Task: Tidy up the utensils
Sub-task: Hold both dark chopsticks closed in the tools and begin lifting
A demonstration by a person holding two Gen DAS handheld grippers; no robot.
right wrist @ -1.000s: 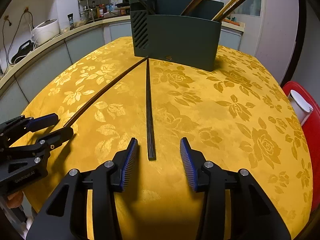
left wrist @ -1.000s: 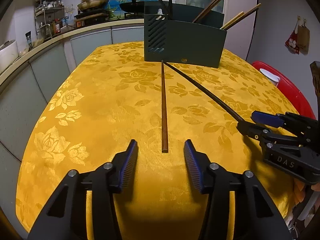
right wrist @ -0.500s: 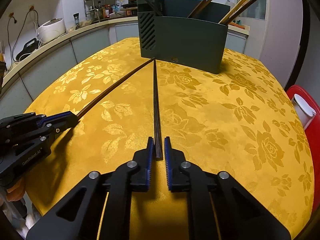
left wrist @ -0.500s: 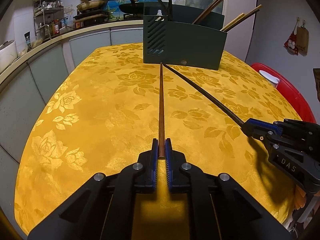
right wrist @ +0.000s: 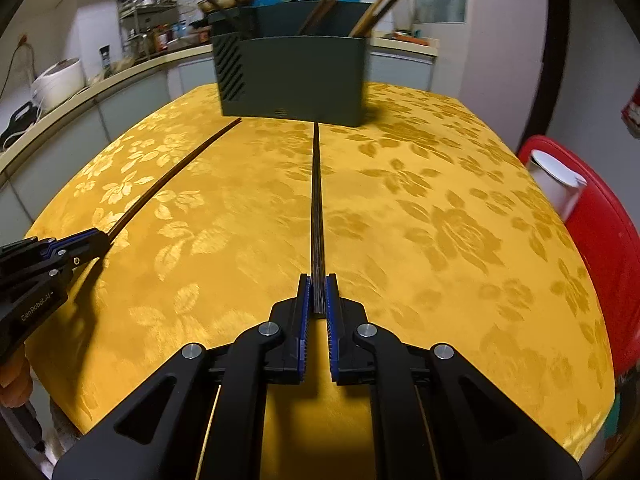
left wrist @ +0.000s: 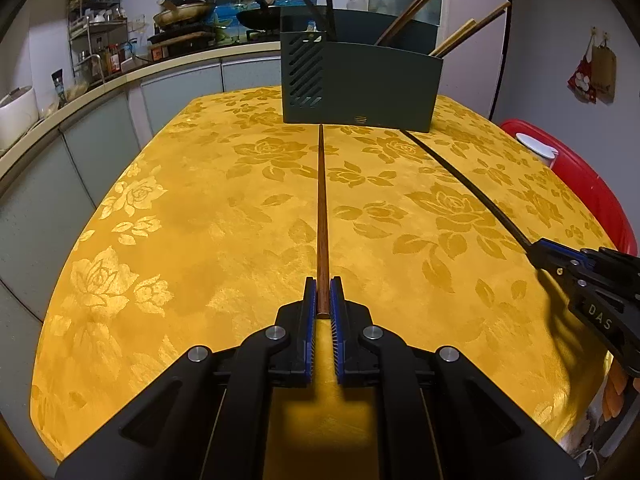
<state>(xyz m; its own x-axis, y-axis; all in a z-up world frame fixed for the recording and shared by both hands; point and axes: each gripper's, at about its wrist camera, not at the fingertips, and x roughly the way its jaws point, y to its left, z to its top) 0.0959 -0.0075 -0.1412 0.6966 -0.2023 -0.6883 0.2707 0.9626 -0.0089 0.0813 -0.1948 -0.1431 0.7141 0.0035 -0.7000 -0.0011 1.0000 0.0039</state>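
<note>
A kitchen worktop [left wrist: 200,240] under a yellow rose-patterned cloth fills both views. At lower centre of the left view, the left claw [left wrist: 323,300] pinches the near end of a brown chopstick [left wrist: 321,208]. The right claw [right wrist: 316,296] likewise grips a dark chopstick [right wrist: 316,200]. Both chopsticks point toward the grey-green utensil holder [left wrist: 360,84] at upper centre, which holds more chopsticks.

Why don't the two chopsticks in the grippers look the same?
The chopstick in the left gripper is reddish brown and smooth; the one in the right gripper is nearly black with fine streaks. The brown chopstick looks round at its end; the black one looks squarer. Both are pinched at their near end, lie along the yellow tablecloth and point toward the dark green holder.
</note>
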